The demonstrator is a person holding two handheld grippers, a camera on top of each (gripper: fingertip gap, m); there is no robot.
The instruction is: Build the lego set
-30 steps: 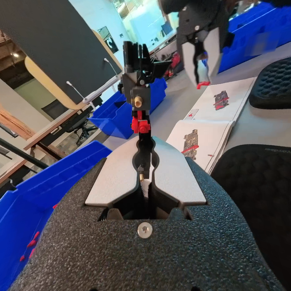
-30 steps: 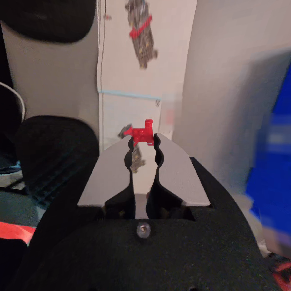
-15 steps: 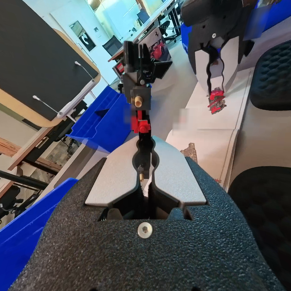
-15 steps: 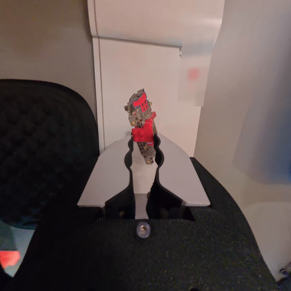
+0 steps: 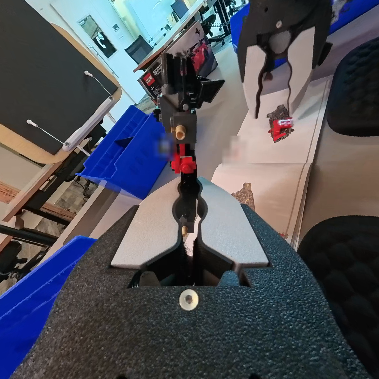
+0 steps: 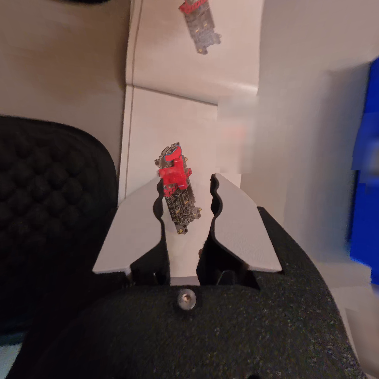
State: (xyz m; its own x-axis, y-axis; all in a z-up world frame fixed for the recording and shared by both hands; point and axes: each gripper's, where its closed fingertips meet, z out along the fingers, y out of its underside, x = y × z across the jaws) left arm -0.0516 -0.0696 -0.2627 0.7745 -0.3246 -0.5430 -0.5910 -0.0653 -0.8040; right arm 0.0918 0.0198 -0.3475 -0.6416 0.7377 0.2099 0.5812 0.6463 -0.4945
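Observation:
My left gripper (image 5: 189, 182) is shut on a black and dark grey lego assembly (image 5: 180, 106) with red parts and tan pins, and holds it upright above the table. My right gripper (image 6: 185, 178) is open and empty above the open instruction booklet (image 6: 174, 123). A small red lego piece (image 6: 174, 174) lies on the booklet page, over a printed picture, just beyond my right gripper's left fingertip. In the left wrist view the right gripper (image 5: 272, 110) hangs open over the same red piece (image 5: 281, 125).
The booklet (image 5: 266, 180) lies on a beige table. Black cushioned pads (image 5: 348, 266) (image 5: 356, 92) (image 6: 51, 194) flank it. Blue bins (image 5: 127, 155) (image 5: 30, 297) stand to the left, another (image 6: 367, 164) to the right. A lego box (image 5: 184, 61) stands behind.
My right gripper came down over the booklet, opened and let go of the red piece, which now lies on the page. My left gripper still holds the assembly and has turned a little.

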